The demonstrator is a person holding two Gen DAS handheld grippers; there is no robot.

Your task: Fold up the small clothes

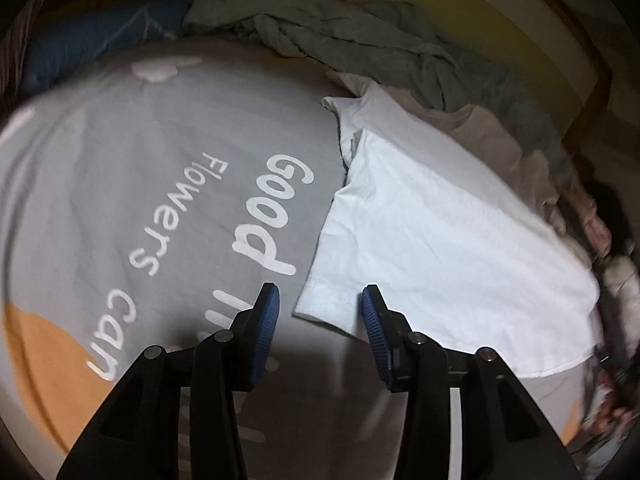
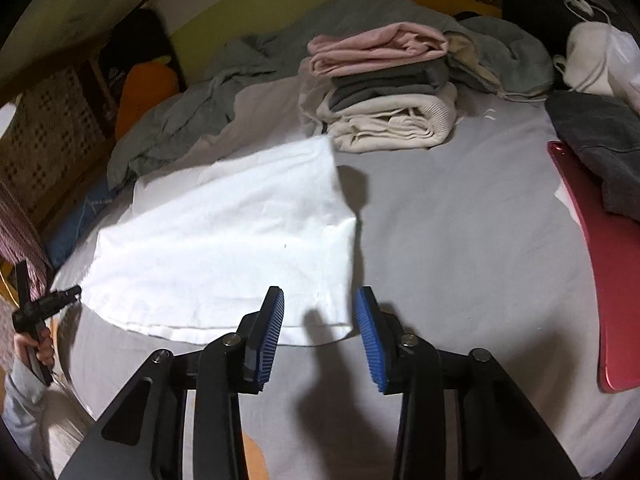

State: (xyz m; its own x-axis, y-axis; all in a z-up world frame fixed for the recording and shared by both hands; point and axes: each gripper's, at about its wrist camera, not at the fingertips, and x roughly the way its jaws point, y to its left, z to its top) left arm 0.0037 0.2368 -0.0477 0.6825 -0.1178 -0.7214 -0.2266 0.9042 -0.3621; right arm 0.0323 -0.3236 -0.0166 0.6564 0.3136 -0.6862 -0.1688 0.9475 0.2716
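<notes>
- Both tongs stand partly open and hold nothing: the left tongs [image 1: 320, 300] hover at the near left corner of the white garment [image 1: 440, 232], the right tongs [image 2: 319, 304] at its near right corner, each corner lying in the gap between the blue pads with no pad pressing on cloth.
- Bed sheet [image 1: 160, 168], grey with white lettering, carries everything; the garment lies spread flat on it, probably so that its near hem can be taken at both corners and carried over for a fold.
- White garment reaches from the near edge of the bed towards the far side, where a crumpled grey-green cloth [image 1: 340, 40] lies heaped.
- Stack of folded clothes [image 2: 384, 88], pink on top, sits beyond the garment's far right corner, well clear of it; I judge it the place for finished pieces.
- Both tongs point downward and forward at the hem, side by side.
- Person's hand [image 2: 34, 350], far left in the right wrist view, grips the left tool's handle.
</notes>
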